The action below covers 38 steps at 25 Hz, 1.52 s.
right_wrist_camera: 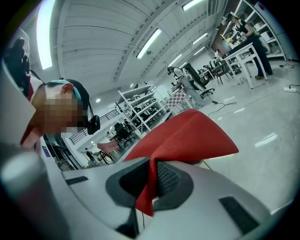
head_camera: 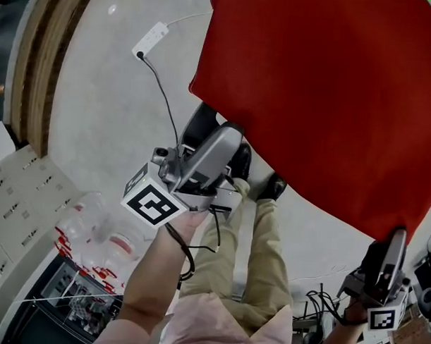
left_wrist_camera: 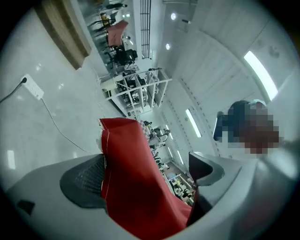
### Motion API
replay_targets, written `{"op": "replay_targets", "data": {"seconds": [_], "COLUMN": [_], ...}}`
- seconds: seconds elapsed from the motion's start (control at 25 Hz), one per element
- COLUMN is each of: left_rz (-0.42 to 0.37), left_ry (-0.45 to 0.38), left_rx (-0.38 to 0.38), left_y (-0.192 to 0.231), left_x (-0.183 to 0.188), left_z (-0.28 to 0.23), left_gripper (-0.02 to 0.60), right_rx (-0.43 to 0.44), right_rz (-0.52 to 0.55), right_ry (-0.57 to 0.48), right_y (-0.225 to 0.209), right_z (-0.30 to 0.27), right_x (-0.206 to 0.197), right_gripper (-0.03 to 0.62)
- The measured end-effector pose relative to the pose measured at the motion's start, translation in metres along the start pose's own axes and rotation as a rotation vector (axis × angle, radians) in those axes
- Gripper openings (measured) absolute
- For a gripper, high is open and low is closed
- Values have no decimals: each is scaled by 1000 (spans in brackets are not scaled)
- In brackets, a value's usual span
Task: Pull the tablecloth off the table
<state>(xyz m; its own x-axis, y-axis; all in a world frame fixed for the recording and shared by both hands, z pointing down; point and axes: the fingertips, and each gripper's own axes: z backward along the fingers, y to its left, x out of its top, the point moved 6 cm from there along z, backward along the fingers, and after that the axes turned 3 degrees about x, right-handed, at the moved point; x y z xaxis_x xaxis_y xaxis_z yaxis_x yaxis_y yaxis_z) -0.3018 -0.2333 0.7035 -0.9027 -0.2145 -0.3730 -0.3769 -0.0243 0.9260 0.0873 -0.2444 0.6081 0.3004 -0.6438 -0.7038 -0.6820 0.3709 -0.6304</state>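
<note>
Handling this step well means trusting the right gripper (head_camera: pixel 393 237), whose fingers (right_wrist_camera: pixel 171 177) are clamped on a pinched fold of the red tablecloth (head_camera: pixel 324 101), while the left gripper (head_camera: pixel 229 138) sorts itself out. Its fingers (left_wrist_camera: pixel 83 182) stand wide apart, with the hem lying loose against one pad and clear of the other. I judge that the left should close deep on that hem before any further pull (a shallow bite would slip), and that the drag should run away from the person's shoes (head_camera: pixel 271 185). Only the head view shows the cloth's whole spread, hanging above the floor (head_camera: pixel 97 114) with no tabletop visible beneath it. Only the gripper views show which fingers truly hold cloth.
</note>
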Motion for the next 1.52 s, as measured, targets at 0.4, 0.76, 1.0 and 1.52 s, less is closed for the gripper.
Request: {"op": "replay_targets", "data": {"seconds": [0.4,0.76,1.0,1.52], "left_rz": [12,-289,-446,-614], "left_ry": [-65,-7,102,218], "left_rx": [127,320,375,406], "left_y": [-3,-26,-41,-98], "left_x": [19,31,29,40], "left_z": [-29,-28,-32,-23], "left_gripper": [515,282,72,43], "right_rx": [3,-8,-50,-129], "right_rz": [-1,6,27,42], "right_ry": [-17,-42,-38,51], "right_y": [3,3,5,34], "right_z": [-3,1,0,-21], "right_x": [2,3,1,9], "right_gripper": [28,28,28,25]}}
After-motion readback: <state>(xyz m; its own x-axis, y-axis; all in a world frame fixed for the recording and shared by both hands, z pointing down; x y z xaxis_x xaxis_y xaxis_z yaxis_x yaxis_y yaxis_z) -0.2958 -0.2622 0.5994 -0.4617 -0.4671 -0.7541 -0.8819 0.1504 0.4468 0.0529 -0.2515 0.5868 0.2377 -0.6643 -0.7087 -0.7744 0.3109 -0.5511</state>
